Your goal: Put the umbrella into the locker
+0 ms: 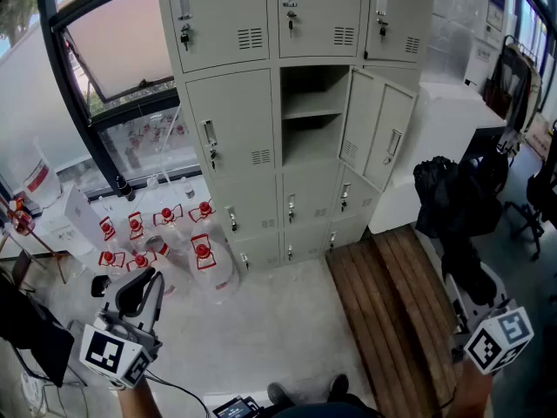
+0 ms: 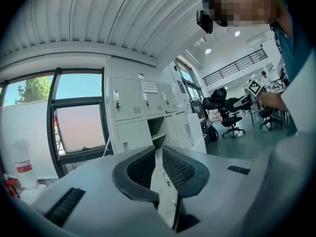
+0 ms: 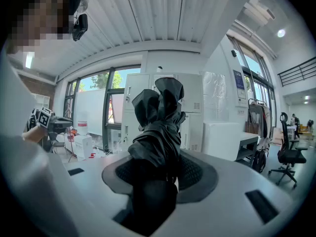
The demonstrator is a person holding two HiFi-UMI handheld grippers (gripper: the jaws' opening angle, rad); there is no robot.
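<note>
A folded black umbrella (image 1: 452, 207) stands upright at the right of the head view, and my right gripper (image 1: 471, 296) is shut on its lower part. In the right gripper view the umbrella (image 3: 158, 117) fills the space between the jaws of that gripper (image 3: 160, 174) and hides most of the grey lockers (image 3: 192, 102) behind it. One locker compartment (image 1: 309, 116) is open, with a shelf inside and its door (image 1: 376, 133) swung out to the right. My left gripper (image 1: 139, 293) hangs low at the left, shut and holding nothing; its pads (image 2: 177, 169) frame the lockers (image 2: 155, 127).
Several large water bottles (image 1: 165, 233) with red caps stand on the floor left of the lockers, under a window. A wooden pallet (image 1: 392, 312) lies on the floor at the right. A white cabinet (image 1: 452, 138) and an office chair (image 1: 540, 194) stand further right.
</note>
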